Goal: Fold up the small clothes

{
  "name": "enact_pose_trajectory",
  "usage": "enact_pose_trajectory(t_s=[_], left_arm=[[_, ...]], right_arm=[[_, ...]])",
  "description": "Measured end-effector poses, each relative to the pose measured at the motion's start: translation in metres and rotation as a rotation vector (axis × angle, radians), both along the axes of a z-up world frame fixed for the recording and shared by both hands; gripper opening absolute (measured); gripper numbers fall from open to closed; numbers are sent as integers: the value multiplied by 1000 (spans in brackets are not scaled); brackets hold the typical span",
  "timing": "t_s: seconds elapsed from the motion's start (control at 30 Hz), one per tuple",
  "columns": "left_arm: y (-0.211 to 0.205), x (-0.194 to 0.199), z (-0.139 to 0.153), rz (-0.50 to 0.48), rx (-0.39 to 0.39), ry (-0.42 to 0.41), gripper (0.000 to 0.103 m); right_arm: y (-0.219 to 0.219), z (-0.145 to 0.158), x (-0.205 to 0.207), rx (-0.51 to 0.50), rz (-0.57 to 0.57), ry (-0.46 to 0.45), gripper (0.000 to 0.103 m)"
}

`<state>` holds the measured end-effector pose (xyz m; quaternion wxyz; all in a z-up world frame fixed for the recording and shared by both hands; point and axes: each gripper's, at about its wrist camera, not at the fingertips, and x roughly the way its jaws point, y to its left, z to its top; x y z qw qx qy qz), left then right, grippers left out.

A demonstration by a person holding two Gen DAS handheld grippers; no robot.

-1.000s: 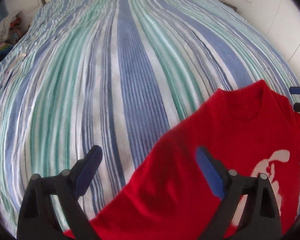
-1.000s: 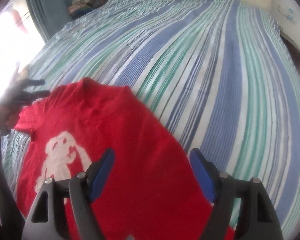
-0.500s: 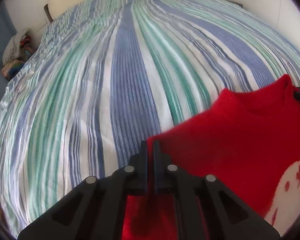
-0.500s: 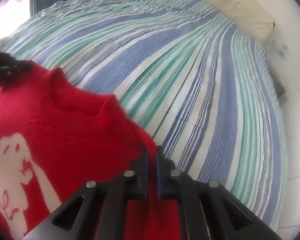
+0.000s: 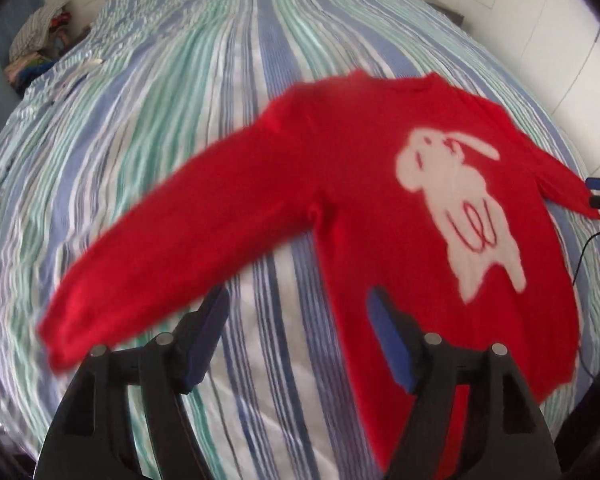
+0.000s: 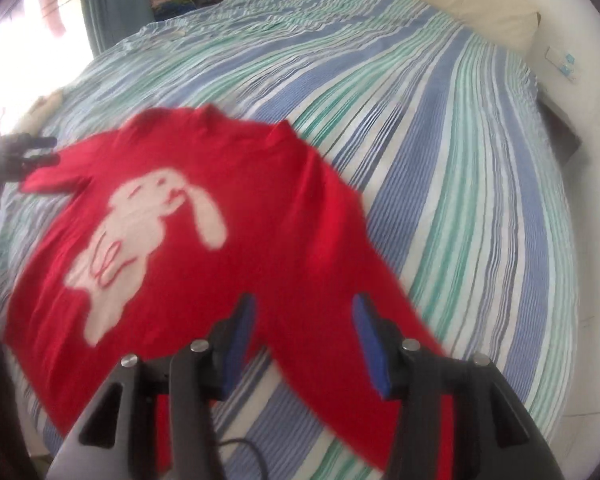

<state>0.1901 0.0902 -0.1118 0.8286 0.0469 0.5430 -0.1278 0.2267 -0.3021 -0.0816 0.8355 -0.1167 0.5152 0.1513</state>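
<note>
one striped bed (image 5: 148,128), red sweater (image 5: 340,184) spread, white walls (image 5: 548,32)

Ahead of the tongs lies a soft, matt, fuzzy knit red sweater (image 5: 340,184) on a smooth striped cotton-like bedsheet (image 5: 172,128). The tong fingers (image 6: 238,344) look like matt black plastic with blue pads.

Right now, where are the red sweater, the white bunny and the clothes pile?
Red sweater (image 5: 340,152): left wrist view, chest.
White bunny (image 6: 140,224): right wrist view, body.
Clothes pile (image 5: 36,52): left wrist view, middle.
</note>
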Motion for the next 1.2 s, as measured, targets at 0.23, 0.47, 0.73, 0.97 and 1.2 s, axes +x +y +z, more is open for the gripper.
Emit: enact_pose_trajectory(t_s=[0.23, 0.47, 0.73, 0.97, 1.2], left_arm=[[-14, -128, -54, 100, -171, 206, 74], [-41, -130, -63, 101, -188, 171, 3], [-23, -143, -70, 154, -141, 176, 1], [-36, -131, -79, 182, -111, 126, 3], [-31, -154, -51, 218, -115, 48, 53]], right_arm=[[8, -44, -208, 376, -93, 244, 51], [31, -110, -251, 632, -373, 229, 51], [47, -100, -263, 510, -390, 236, 3], [50, -136, -262, 477, -444, 224, 3], [56, -122, -280, 446, -427, 137, 21]])
